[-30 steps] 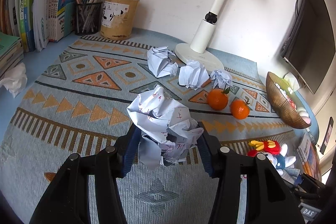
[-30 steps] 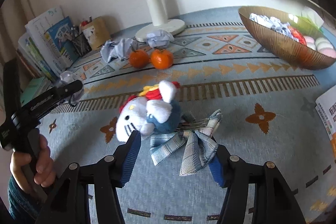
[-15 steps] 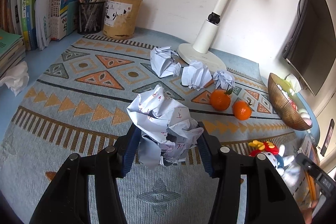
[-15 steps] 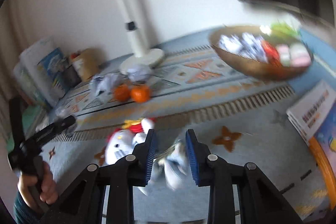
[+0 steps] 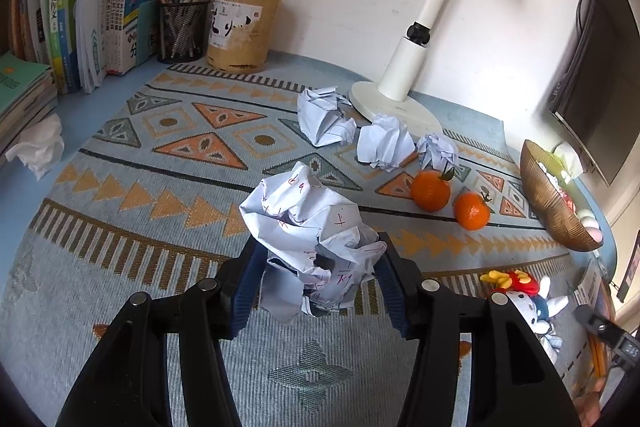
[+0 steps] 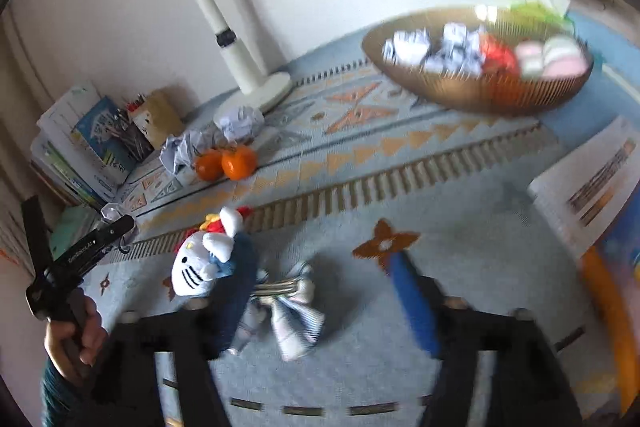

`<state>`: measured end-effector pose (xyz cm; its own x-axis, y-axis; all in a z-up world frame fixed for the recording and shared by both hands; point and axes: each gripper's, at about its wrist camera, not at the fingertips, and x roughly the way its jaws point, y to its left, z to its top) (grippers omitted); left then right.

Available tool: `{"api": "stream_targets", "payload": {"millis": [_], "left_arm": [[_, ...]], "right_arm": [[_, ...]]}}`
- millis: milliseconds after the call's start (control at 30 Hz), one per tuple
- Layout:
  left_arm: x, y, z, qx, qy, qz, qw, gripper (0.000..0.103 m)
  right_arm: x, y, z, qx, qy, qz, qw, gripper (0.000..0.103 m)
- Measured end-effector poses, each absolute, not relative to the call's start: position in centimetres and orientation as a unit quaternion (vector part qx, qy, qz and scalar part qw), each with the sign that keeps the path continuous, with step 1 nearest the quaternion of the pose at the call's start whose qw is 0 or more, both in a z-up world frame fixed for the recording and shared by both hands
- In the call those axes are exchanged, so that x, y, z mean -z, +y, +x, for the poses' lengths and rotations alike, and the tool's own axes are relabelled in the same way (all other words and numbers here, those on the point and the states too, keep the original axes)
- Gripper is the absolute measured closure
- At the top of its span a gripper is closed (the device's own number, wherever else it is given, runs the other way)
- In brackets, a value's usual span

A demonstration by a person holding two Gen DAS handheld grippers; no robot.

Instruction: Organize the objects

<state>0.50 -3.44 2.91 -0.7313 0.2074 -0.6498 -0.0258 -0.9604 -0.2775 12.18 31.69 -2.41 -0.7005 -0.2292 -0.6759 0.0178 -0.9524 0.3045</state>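
My left gripper (image 5: 316, 267) is shut on a crumpled paper ball (image 5: 300, 219) with red marks, held above the patterned mat (image 5: 160, 187). My right gripper (image 6: 324, 291) is blurred and its jaws are opening wide, low over the mat. A white cat plush toy (image 6: 196, 267) with a key ring and a plaid bow (image 6: 296, 319) lies on the mat. The plush is against the left finger and the bow lies between the fingers; the pads do not press on either. The plush (image 5: 528, 295) also shows at the lower right of the left wrist view.
Three more paper balls (image 5: 384, 143) and two oranges (image 5: 430, 185) lie near the lamp base (image 5: 396, 107). A golden bowl (image 6: 476, 91) with paper balls and fruit stands at the right. Pen holders (image 5: 240, 31), books (image 5: 100, 7), a tissue (image 5: 38, 147) and a booklet (image 6: 592, 187) line the edges.
The right gripper narrowed its jaws, then spread them wide, while it shifted and rolled over the plush toy. The left gripper keeps still with the paper ball.
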Motion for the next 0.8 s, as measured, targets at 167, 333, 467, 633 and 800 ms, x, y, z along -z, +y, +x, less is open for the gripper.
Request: {"api": "stream_targets", "payload": {"millis": [167, 333, 467, 633, 800], "left_arm": [[-2.9, -3.4, 0.5, -0.922, -0.127, -0.360, 0.067, 0.052], [-2.9, -3.4, 0.5, -0.921, -0.130, -0.359, 0.074, 0.052], [-3.0, -3.4, 0.5, -0.922, -0.130, -0.357, 0.077, 0.052], [-3.1, -3.3, 0.7, -0.922, -0.134, -0.354, 0.088, 0.052], [-3.1, -3.4, 0.7, -0.922, -0.135, -0.353, 0.088, 0.052]], "right_arm": [[2.8, 33.2, 12.9, 0.913, -0.130, 0.376, 0.085, 0.024], [1.9, 29.5, 12.6, 0.913, -0.097, 0.371, 0.136, 0.024], [3.0, 25.8, 12.3, 0.902, -0.043, 0.397, 0.164, 0.024], [5.0, 25.8, 12.8, 0.902, 0.005, 0.412, 0.129, 0.024], [5.2, 24.9, 11.5, 0.902, 0.007, 0.417, 0.114, 0.026]]}}
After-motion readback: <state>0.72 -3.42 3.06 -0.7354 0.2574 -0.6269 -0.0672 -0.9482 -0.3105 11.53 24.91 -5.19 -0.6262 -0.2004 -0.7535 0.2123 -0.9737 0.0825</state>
